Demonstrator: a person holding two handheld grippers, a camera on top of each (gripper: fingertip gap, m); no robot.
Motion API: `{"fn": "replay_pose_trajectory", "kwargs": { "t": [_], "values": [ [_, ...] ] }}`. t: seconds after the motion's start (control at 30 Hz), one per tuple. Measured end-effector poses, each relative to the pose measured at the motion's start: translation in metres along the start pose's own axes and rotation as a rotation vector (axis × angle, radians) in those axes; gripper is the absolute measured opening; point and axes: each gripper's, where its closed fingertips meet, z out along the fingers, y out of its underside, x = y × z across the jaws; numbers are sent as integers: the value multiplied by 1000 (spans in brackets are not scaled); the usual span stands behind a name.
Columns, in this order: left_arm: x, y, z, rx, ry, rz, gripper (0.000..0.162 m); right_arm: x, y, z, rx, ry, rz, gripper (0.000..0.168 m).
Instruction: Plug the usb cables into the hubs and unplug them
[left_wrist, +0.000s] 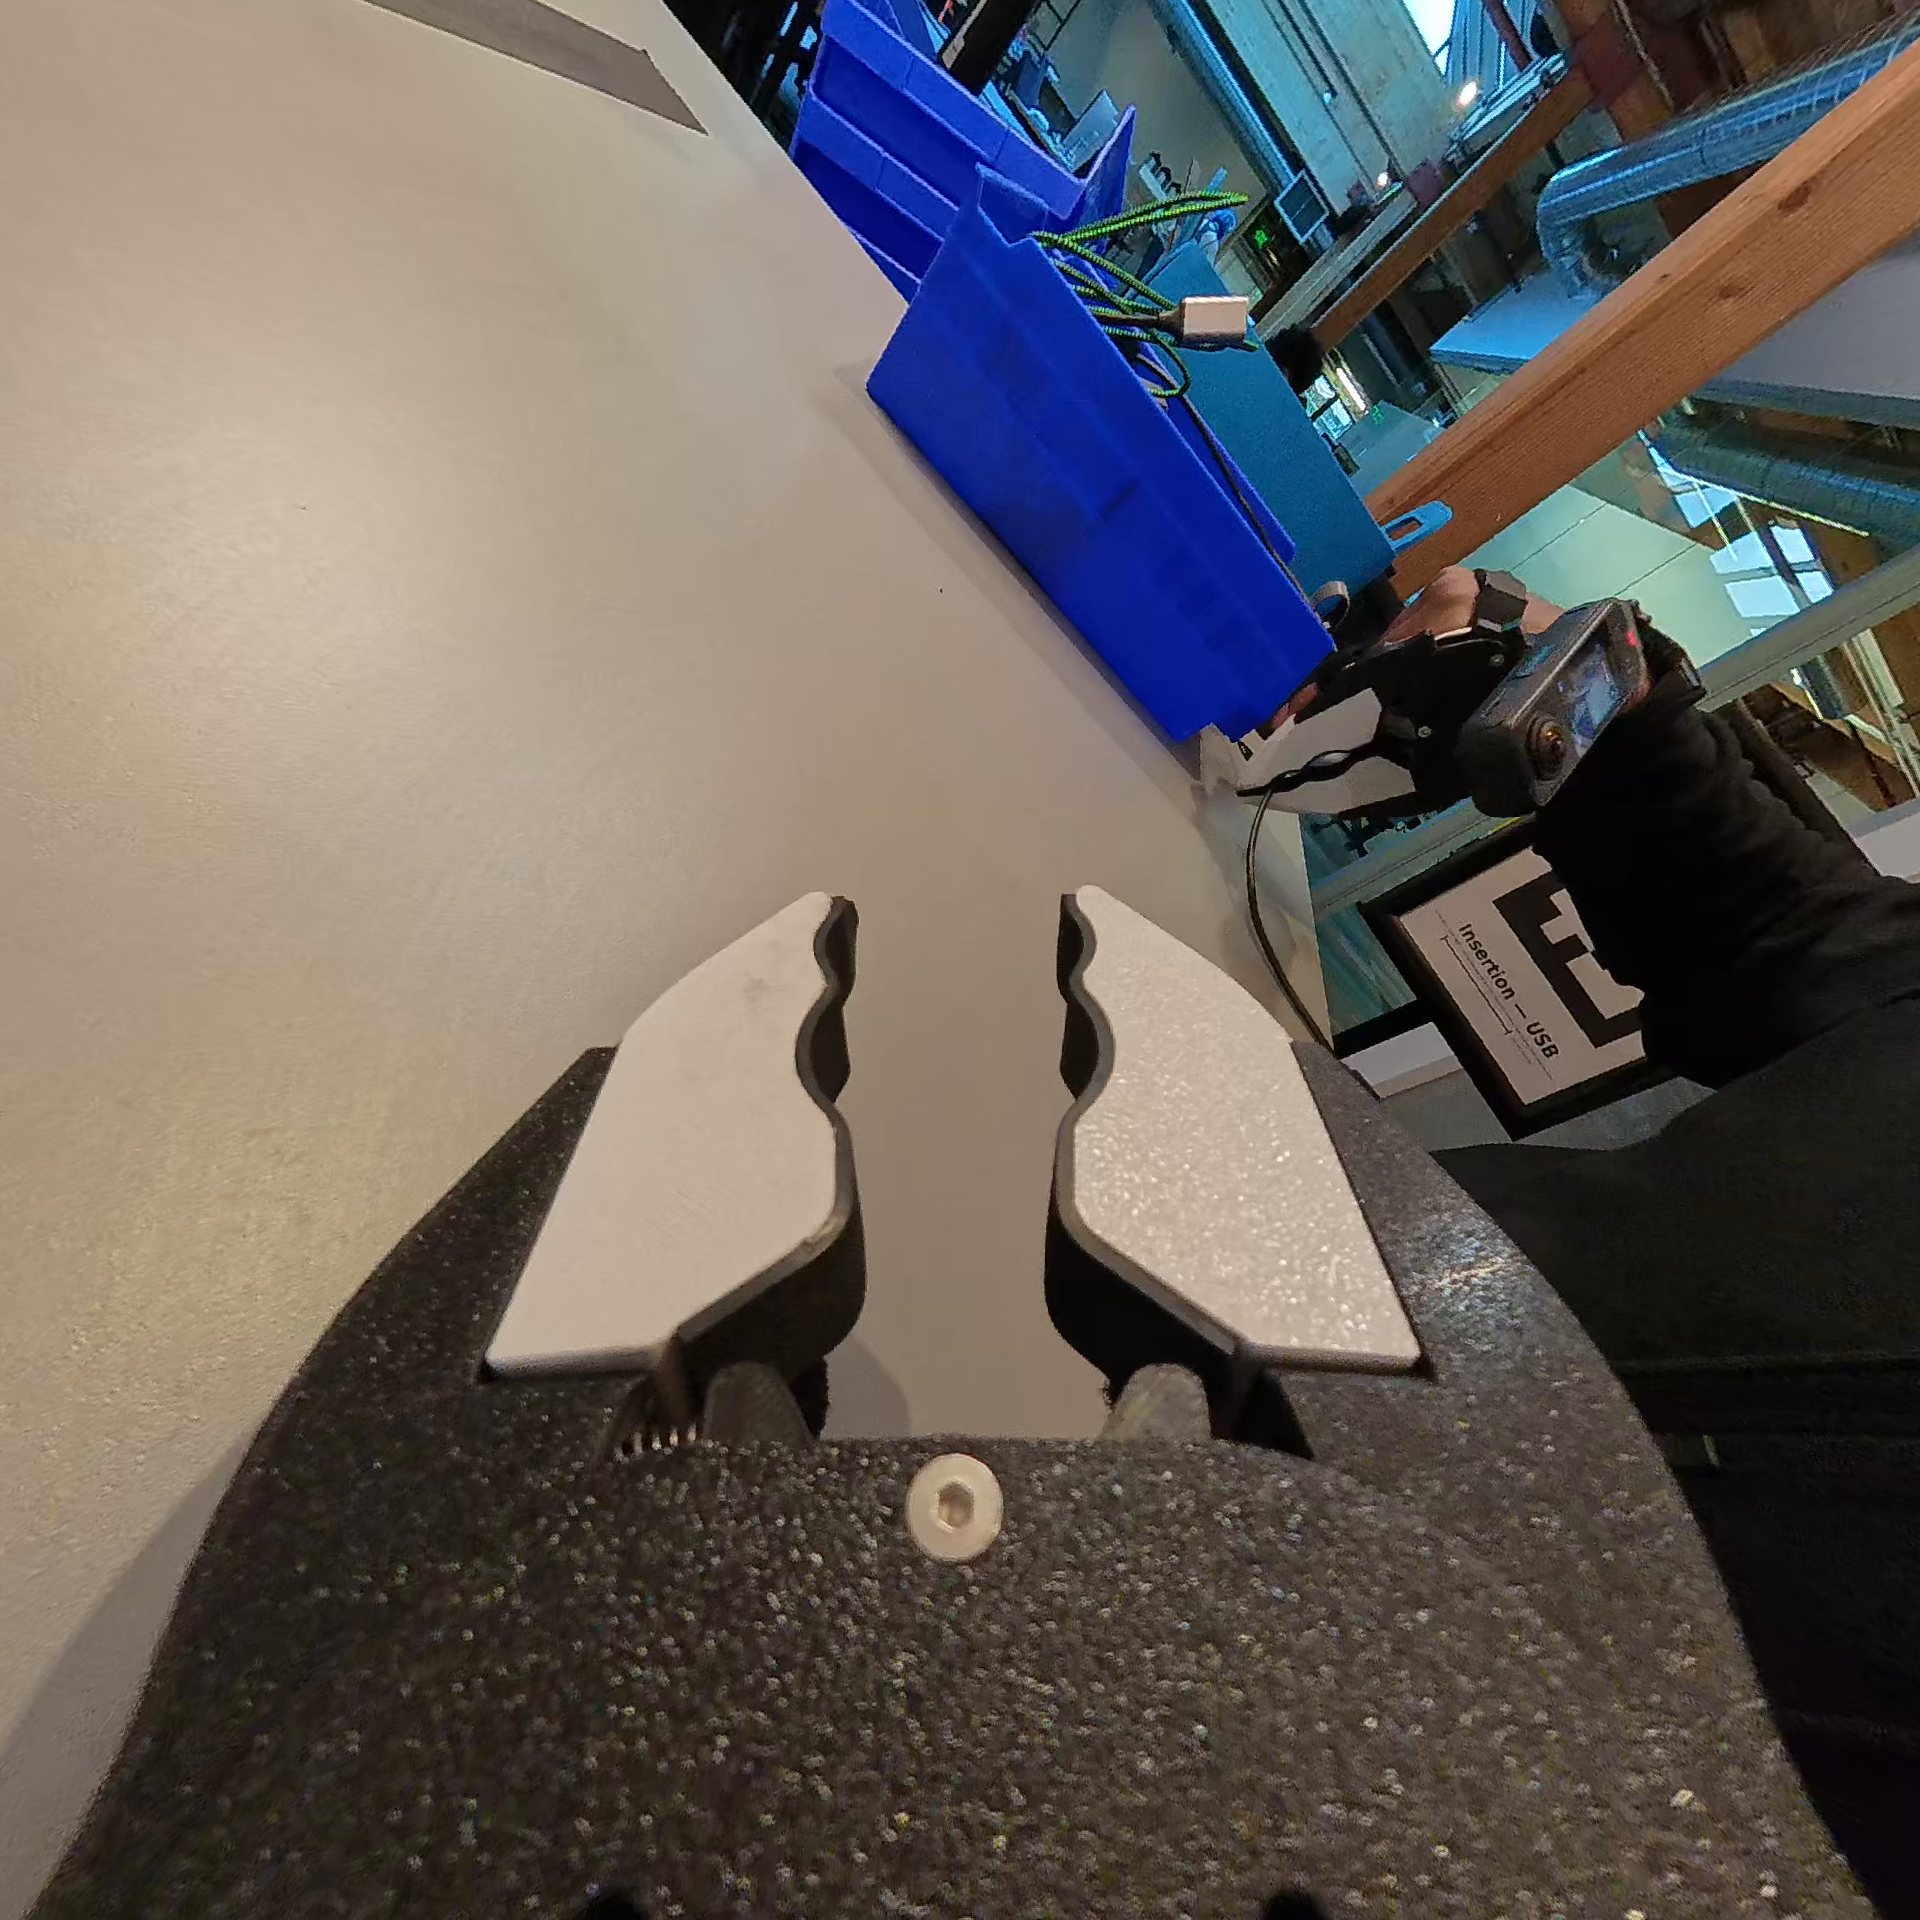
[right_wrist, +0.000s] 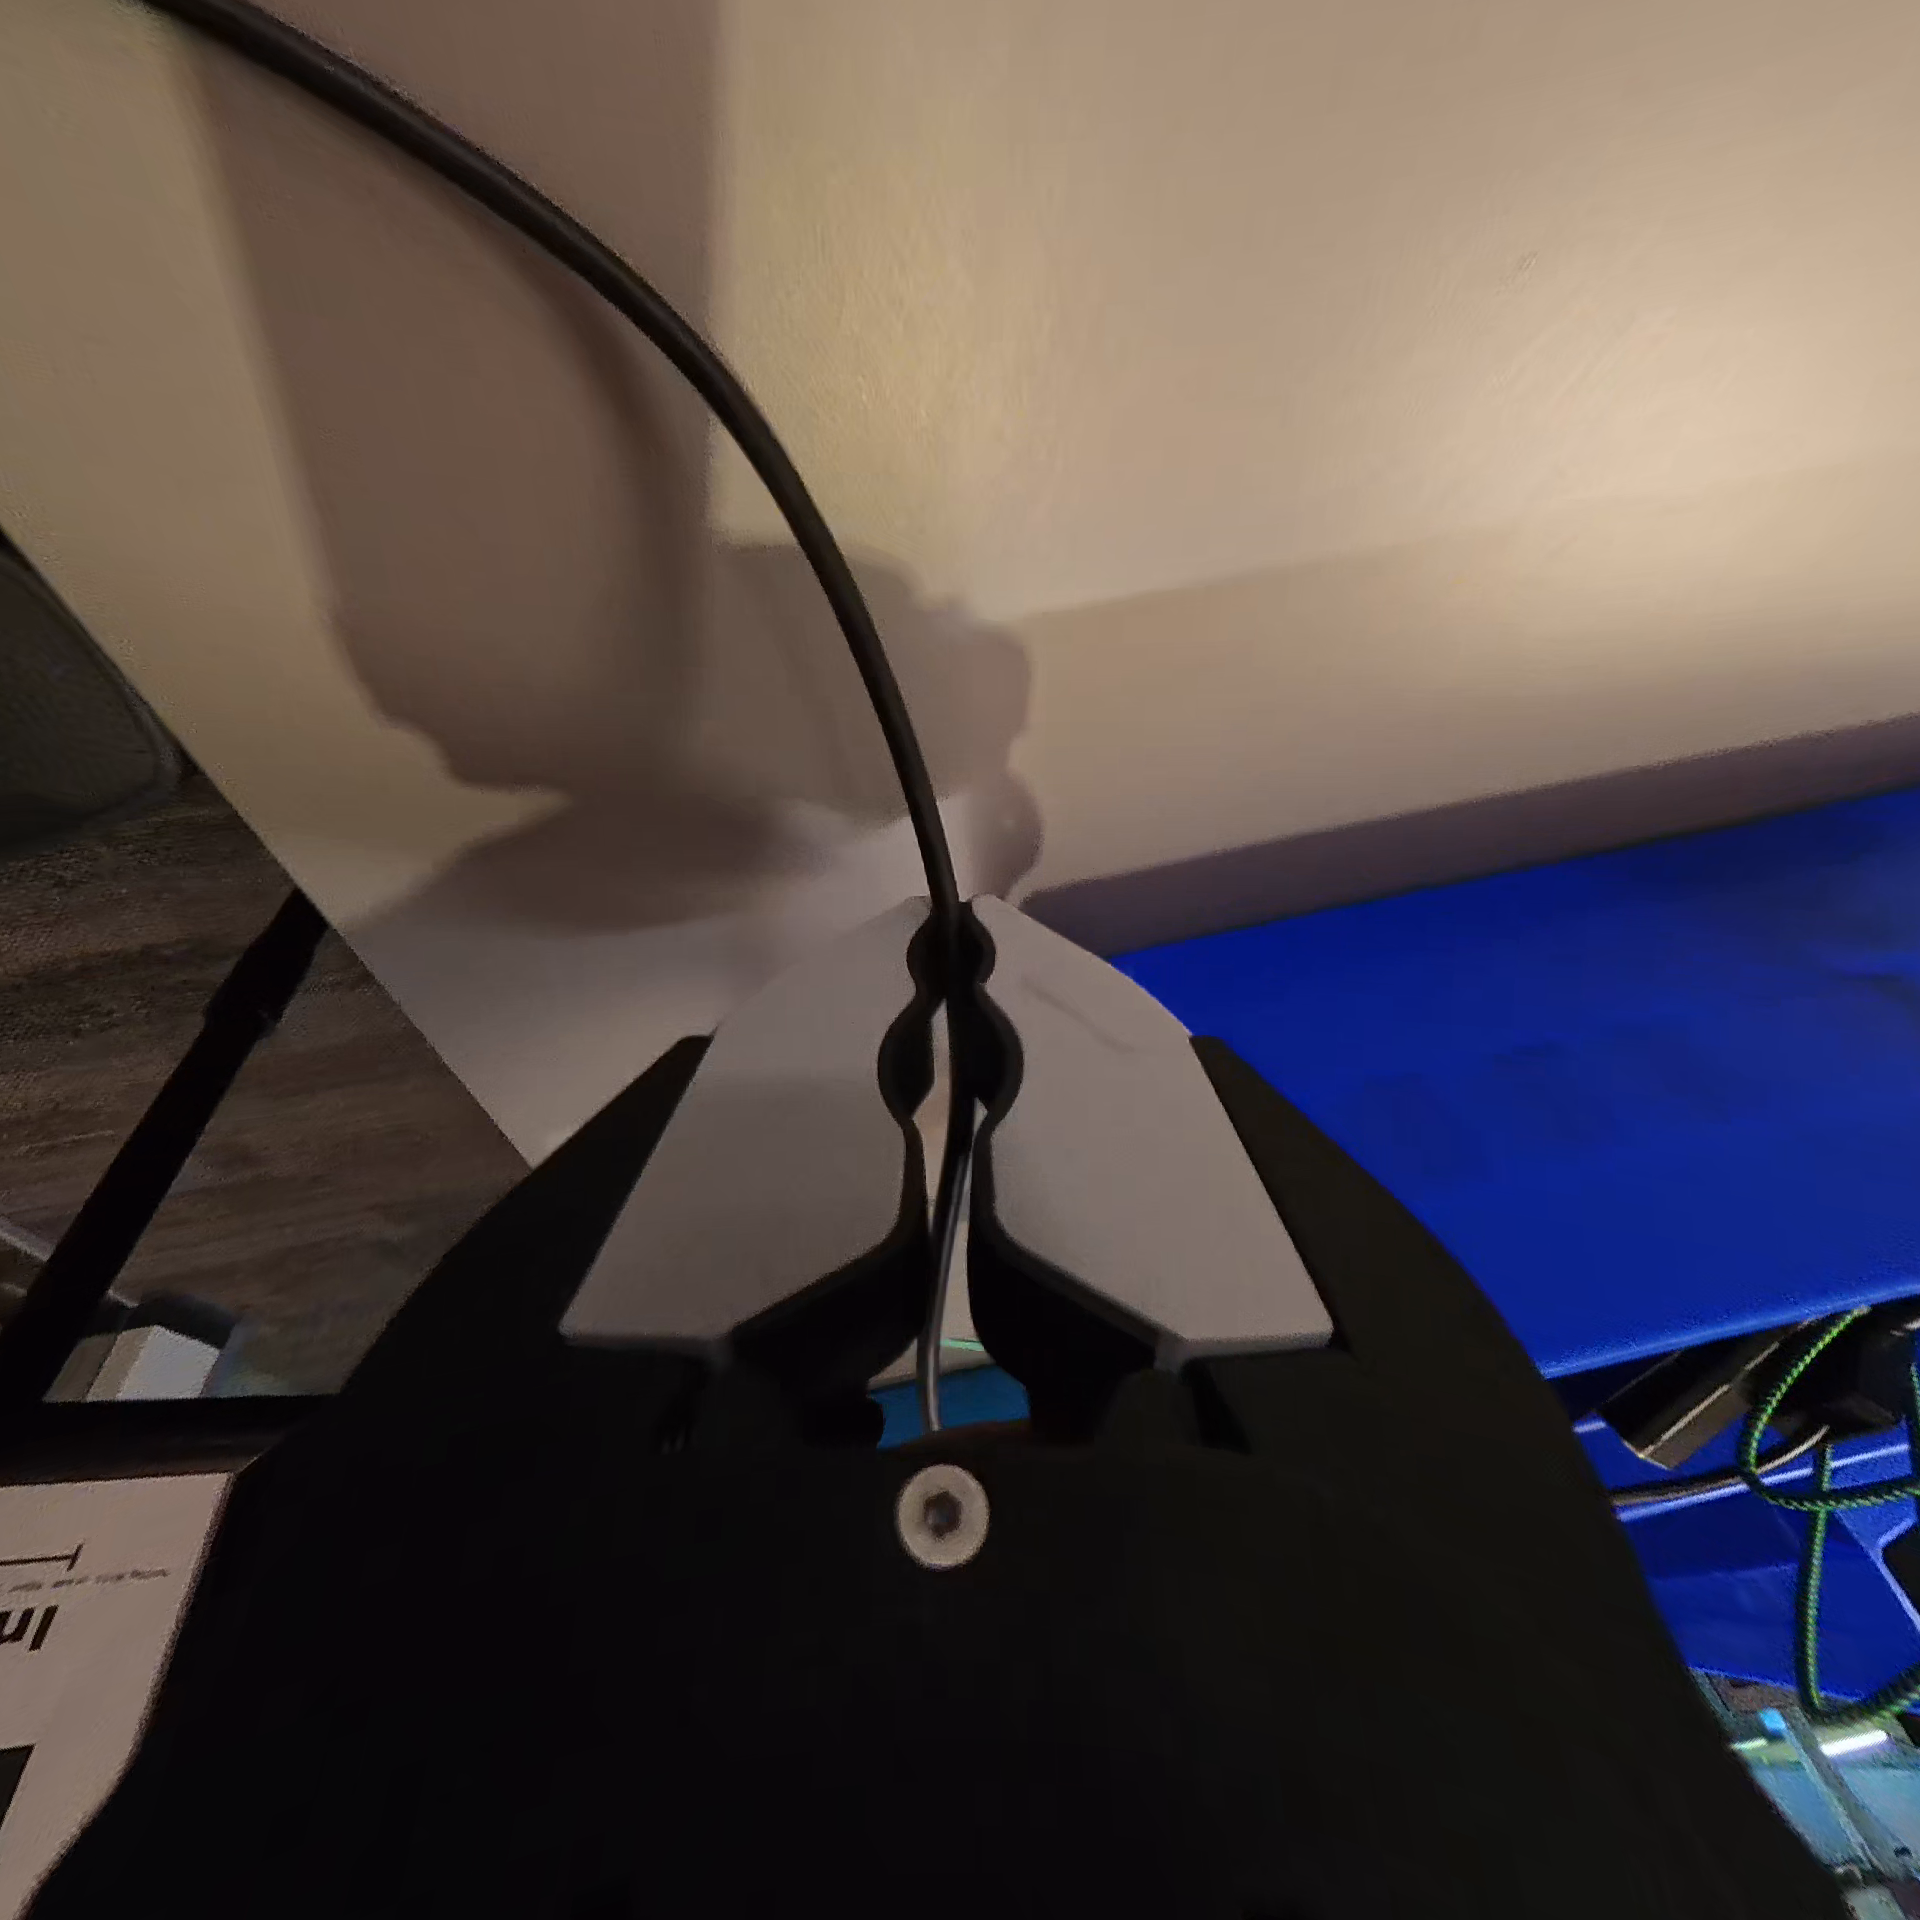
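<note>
Left wrist view: left gripper (left_wrist: 956, 925) released, jaws apart, nothing between them, hanging low over the bare table (left_wrist: 416, 623). Blue bins (left_wrist: 1091, 499) sit along the table's far side. A green braided usb cable (left_wrist: 1122, 291) lies in the near bin, its silver plug (left_wrist: 1216, 315) poking up, in no socket. Right gripper (left_wrist: 1340, 717) shows farther off at the table's edge just beside the near bin, held by a hand in a black glove (left_wrist: 1683, 831), with a thin black cable (left_wrist: 1262, 904) trailing down below it. No hub can be made out in this view.

Right wrist view: blurry. Right gripper (right_wrist: 951, 920) clenched on the thin black cable (right_wrist: 727, 395), pinched at the fingertips, with the cable arcing up and left out of frame. Its plug end is not visible. A blue bin (right_wrist: 1507, 1091) is just to the right, the green braided cable (right_wrist: 1808, 1455) and a plug lying loose at its lower edge.

Progress, as a judgement: early or between cycles. One cable in hand, nothing seen plugged in, hub not located, so plugging and unplugging are still to do.
</note>
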Motion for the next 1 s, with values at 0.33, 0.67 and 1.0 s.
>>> {"fn": "replay_pose_trajectory", "kwargs": {
  "t": [0.33, 0.67, 1.0],
  "values": [
    [-1, 0, 0, 0, 3, -11, 37, 64, 20, -101, 285, 145, 191, 0],
    [-2, -1, 0, 6, 2, -15, 37, 219, 146, -217, 293, 654, 546, 0],
    [-1, -2, -1, 13, 4, -17, 37, 282, 176, -128, -194, 677, 519, 0]
  ]
}}
